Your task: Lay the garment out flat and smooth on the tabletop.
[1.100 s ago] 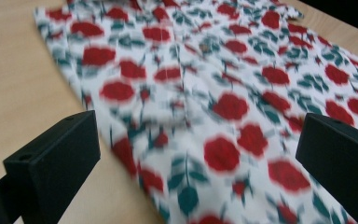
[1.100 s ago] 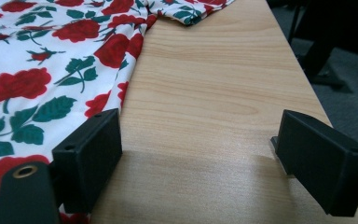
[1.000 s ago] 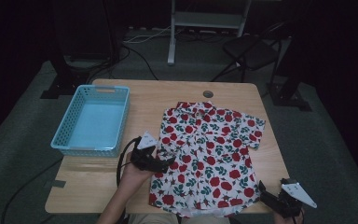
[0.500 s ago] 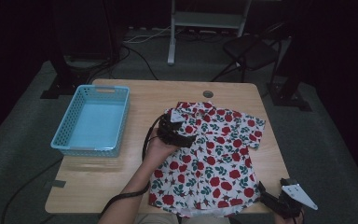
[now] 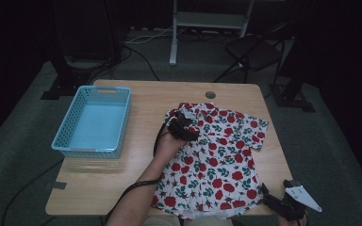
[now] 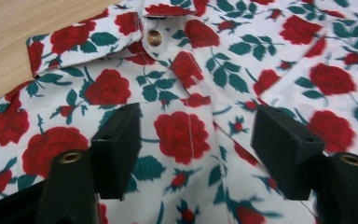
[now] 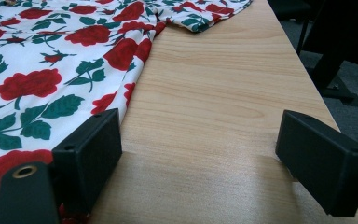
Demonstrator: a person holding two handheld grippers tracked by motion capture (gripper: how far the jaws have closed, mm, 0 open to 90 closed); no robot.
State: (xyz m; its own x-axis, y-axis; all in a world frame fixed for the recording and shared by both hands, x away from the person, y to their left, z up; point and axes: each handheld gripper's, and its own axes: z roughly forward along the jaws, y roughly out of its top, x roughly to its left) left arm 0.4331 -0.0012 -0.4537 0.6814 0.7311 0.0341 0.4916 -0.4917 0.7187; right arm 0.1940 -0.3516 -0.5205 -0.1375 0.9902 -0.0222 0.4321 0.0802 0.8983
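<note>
A white short-sleeved shirt [image 5: 219, 157] printed with red roses lies flat on the wooden table [image 5: 141, 103], collar toward the far side. My left gripper [image 5: 185, 126] rests on the shirt just below the collar, at its left shoulder. In the left gripper view the shirt [image 6: 307, 79] lies flat under the gripper [image 6: 198, 128], whose jaws have just been closing; they still stand apart and the pads press nothing. My right gripper [image 5: 266, 195] sits open at the table's near right corner, its left jaw at the shirt's hem [image 7: 51, 60], with bare wood between the gripper's [image 7: 200, 135] jaws.
A light blue plastic basket [image 5: 66, 134] stands empty on the left part of the table. A round cable hole [image 5: 210, 94] sits near the far edge. Beyond the table are a dark chair [image 5: 254, 47] and stand legs on the floor.
My left hand has travelled from the shirt's near left edge up and to the right, onto the shirt by the collar. The right gripper has stayed where it was.
</note>
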